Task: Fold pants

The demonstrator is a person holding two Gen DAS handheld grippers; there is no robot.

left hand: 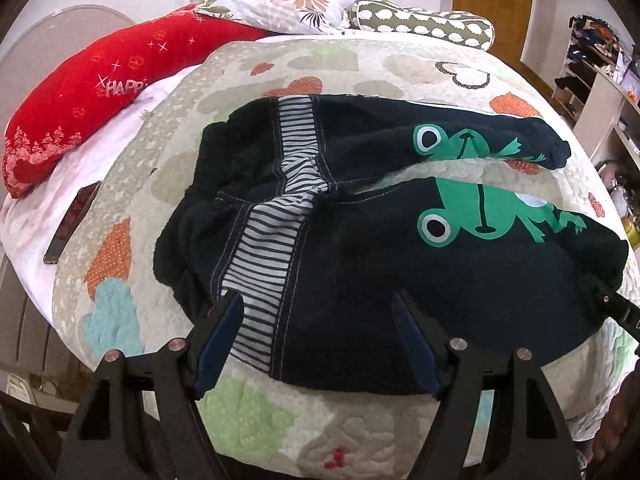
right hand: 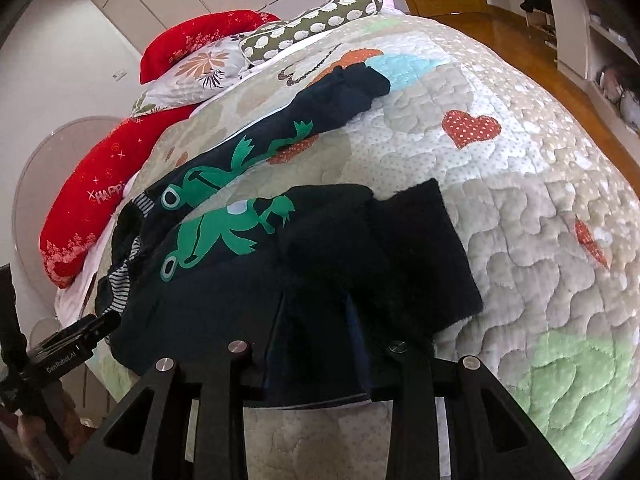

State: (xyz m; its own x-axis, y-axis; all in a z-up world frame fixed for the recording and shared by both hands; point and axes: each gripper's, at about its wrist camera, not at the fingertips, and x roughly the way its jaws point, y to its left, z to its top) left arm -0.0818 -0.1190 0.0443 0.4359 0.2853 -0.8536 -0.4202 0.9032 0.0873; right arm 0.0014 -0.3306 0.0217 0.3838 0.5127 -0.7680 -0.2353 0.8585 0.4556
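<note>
Dark navy children's pants (left hand: 360,280) with green frog prints and a striped panel lie flat on the quilted bed, legs spread apart toward the right. My left gripper (left hand: 318,308) is open, its blue-padded fingers (left hand: 224,332) resting over the near edge of the pants by the striped panel. In the right wrist view the pants (right hand: 320,248) stretch up and left; my right gripper (right hand: 316,312) is open with its fingers over the near leg's cuff area. The right gripper's tip (left hand: 616,304) shows at the left view's right edge.
The quilt (right hand: 500,200) has heart and cloud patches. Red pillows (left hand: 100,92), a floral pillow (left hand: 288,8) and a dotted bolster (left hand: 424,24) lie at the head of the bed. A phone (left hand: 70,224) lies at the left bed edge. Shelves (left hand: 600,80) stand right.
</note>
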